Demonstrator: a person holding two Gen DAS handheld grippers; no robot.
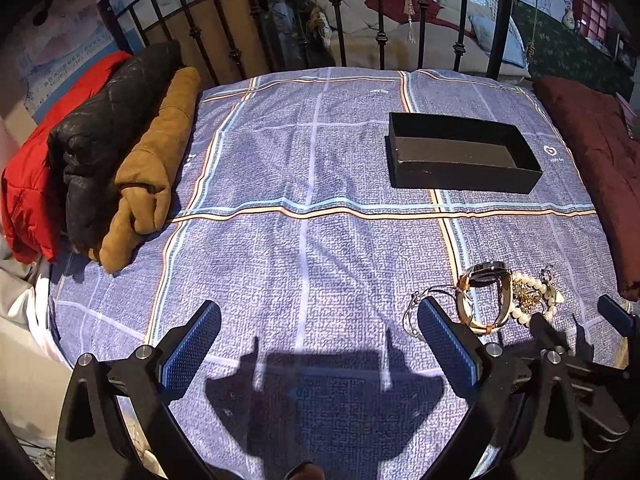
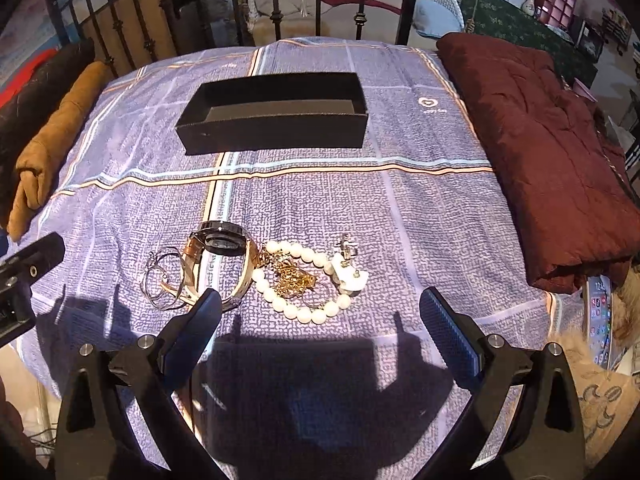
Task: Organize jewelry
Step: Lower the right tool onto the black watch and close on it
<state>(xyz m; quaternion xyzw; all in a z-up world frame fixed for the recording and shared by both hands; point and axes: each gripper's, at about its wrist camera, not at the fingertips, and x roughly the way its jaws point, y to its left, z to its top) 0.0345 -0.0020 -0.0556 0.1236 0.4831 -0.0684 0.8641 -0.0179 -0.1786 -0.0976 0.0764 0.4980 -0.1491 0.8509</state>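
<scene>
Maroon quilt rt, rolled jackets left

Bright, hard light from behind the cameras falls on the blue-violet checked bedspread, throwing crisp dark gripper shadows in the foreground. Fisheye distortion bends the edges; corners fade to black. Focus is sharp centrally.
</scene>
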